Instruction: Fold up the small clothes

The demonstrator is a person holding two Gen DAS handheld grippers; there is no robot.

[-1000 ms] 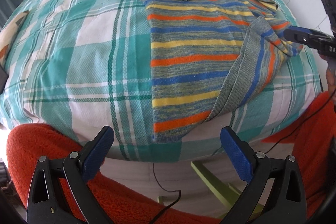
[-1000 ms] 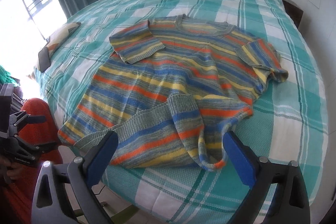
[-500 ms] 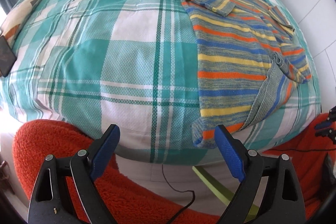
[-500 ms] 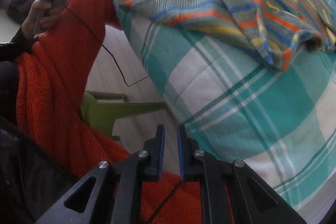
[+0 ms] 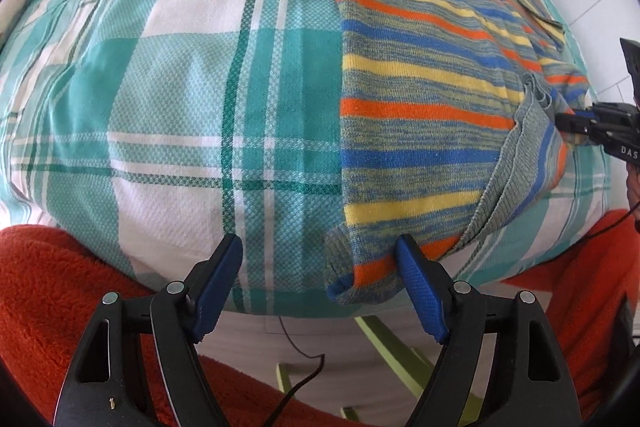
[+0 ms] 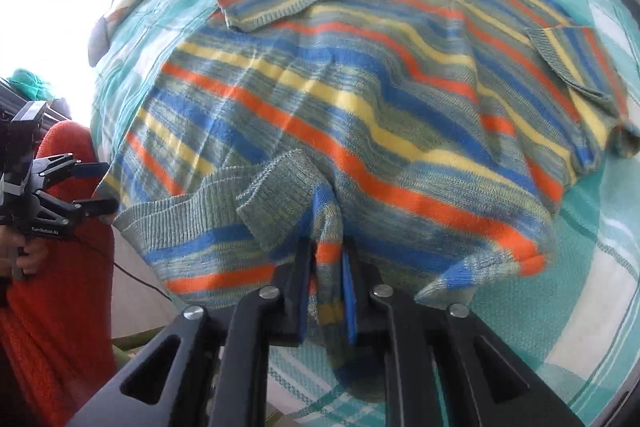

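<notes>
The left gripper (image 5: pixel 320 267) hung over the near edge of the bed (image 5: pixel 180 87), its jaws wide but lately drawing in. The jumper's (image 5: pixel 420 99) near-left hem corner drooped over that edge between the blue pads (image 5: pixel 416 283), the right pad at the cloth, the left one well clear — so nothing was held yet on that side. A second before, this gripper had stood back from the bed with the hem farther off; now the hem corner lay between its fingers, which I judged to be the start of a grasp.

The jumper lay face up across the near half of the checked bedspread, neck toward the far edge, both short sleeves turned in over the chest, and the near-right part of the hem flipped back in a ribbed flap.

The right gripper (image 6: pixel 326 275) had changed most. A second earlier its jaws gaped above the flap; half a second earlier they were nearly shut over the floor (empty, away from the bed); now they were narrow and pinched on a bunched fold of the hem, cloth showing between the pads and below them.

With one corner gripped and the other about to be, the likely next move was to carry the hem toward the neck — once the left jaws closed on cloth.
</notes>
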